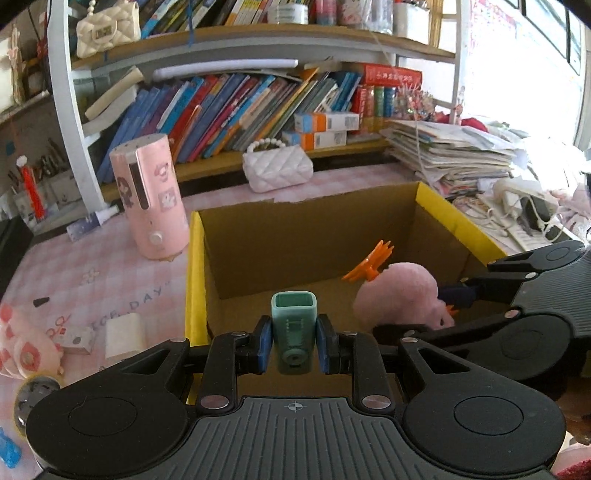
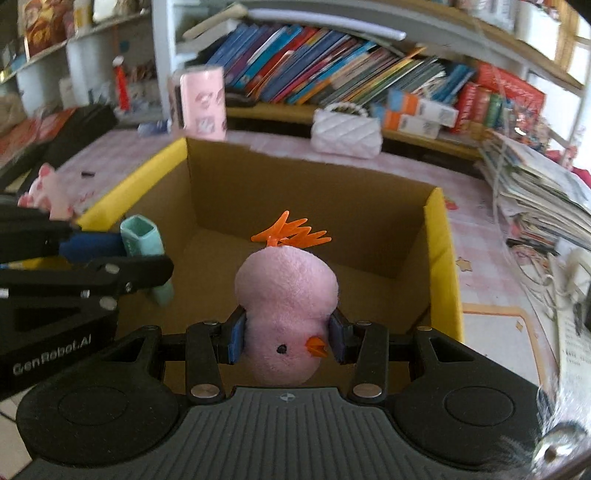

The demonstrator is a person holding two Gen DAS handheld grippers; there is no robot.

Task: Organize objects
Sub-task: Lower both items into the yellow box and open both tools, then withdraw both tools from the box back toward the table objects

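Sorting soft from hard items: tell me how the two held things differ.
The pink plush bird in the right gripper is soft, rounded and fuzzy, with orange beak and feet; the teal case in the left gripper is hard, boxy, smooth and open-topped. Both are clamped between blue pads above the cardboard box.

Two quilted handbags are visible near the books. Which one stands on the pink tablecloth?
The white quilted handbag with the pearl handle, just behind the cardboard box. The cream handbag sits up on the top shelf instead.

Fuzzy pink plush chick [image 2: 286, 295], matt corrugated cardboard box [image 1: 306, 236], smooth teal plastic case [image 1: 294, 332].
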